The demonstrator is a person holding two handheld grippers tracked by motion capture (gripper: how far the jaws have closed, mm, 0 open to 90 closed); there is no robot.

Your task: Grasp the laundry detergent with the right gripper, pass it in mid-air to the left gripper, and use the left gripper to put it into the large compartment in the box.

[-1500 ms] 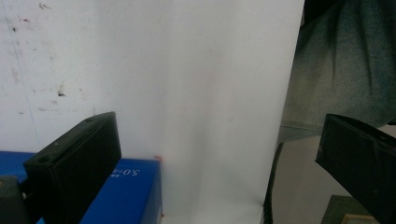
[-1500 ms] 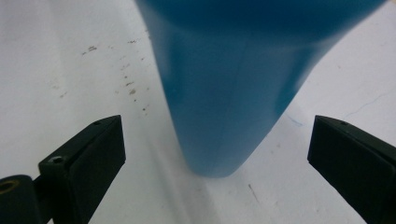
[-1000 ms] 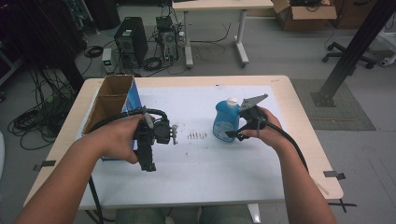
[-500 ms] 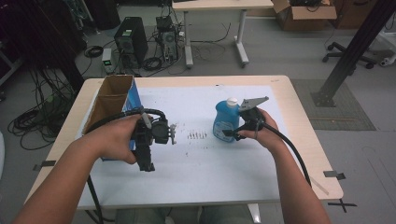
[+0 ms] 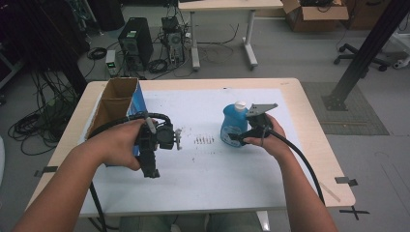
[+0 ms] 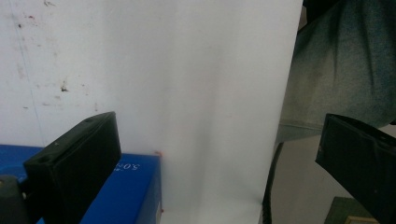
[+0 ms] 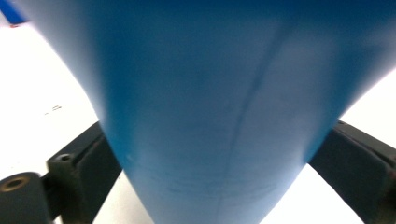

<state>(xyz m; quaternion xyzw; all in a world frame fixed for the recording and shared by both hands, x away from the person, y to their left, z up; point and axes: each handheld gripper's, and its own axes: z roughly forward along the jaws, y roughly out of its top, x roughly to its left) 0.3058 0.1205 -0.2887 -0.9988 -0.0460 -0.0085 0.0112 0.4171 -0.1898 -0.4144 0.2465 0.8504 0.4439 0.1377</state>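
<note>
Right gripper view: blue bottle (image 7: pixel 210 116) clamped between right tool (image 7: pixel 205 186) jaws; left tool (image 6: pixel 210 158) wide, empty.

I see a smooth, slightly glossy blue plastic bottle (image 5: pixel 233 126) with a white plastic cap between the matt black jaws of my right gripper (image 5: pixel 240 137). White sheet (image 5: pixel 212 174) under both tools looks like matt paper, speckled. Table (image 5: pixel 316 140) edge: pale wood finish. Beside my left gripper (image 5: pixel 151 166), a raw brown cardboard box (image 5: pixel 116 99), blue printed outer face.

Even, soft overhead light; faint shadows on table (image 5: pixel 232 193); blue bottle (image 7: pixel 224 112) blurred close-up; white sheet (image 6: pixel 196 93) washed out.
</note>
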